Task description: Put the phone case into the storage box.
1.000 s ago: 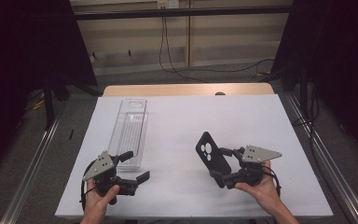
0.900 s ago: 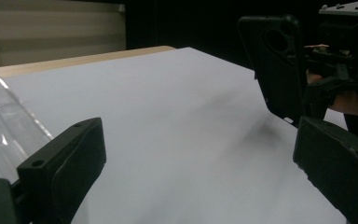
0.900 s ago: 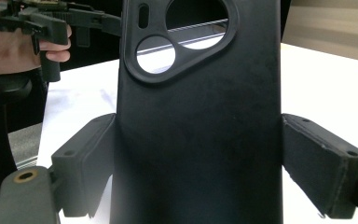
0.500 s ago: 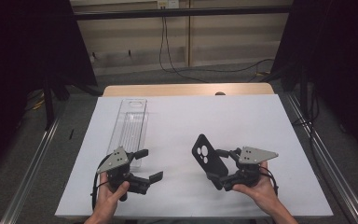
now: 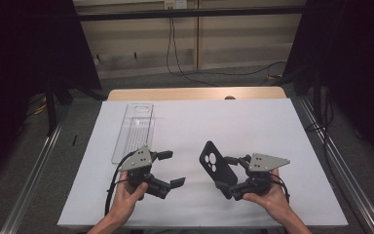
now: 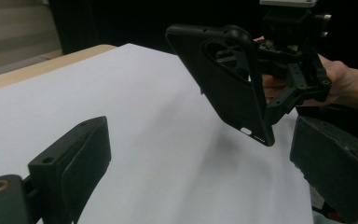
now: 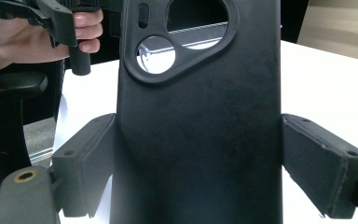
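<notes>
Since the earlier frames, the left gripper has travelled from the near left corner of the white table top toward the centre, coming closer to the black plastic phone case with a camera cut-out, while the right gripper has edged slightly left with that case. The case is held above the near middle of the table, tilted, its camera opening uppermost; in the right gripper view its flat back sits between the two black jaws, which press on its long edges, so this tool is clamped on it. The left gripper's jaws stand wide apart with nothing between them, and in the left gripper view the case hangs just ahead of them, not touching. A clear plastic phone case lies flat on the left part of the table, beyond the left gripper and well apart from the black one; nothing lies between the two grippers. Beyond the table's far edge runs a wooden strip, with grey floor and cables behind. The left hand comes up from the near edge, its gripper pointing right; the right hand cups its tool from below, jaws turned left toward the other gripper.
</notes>
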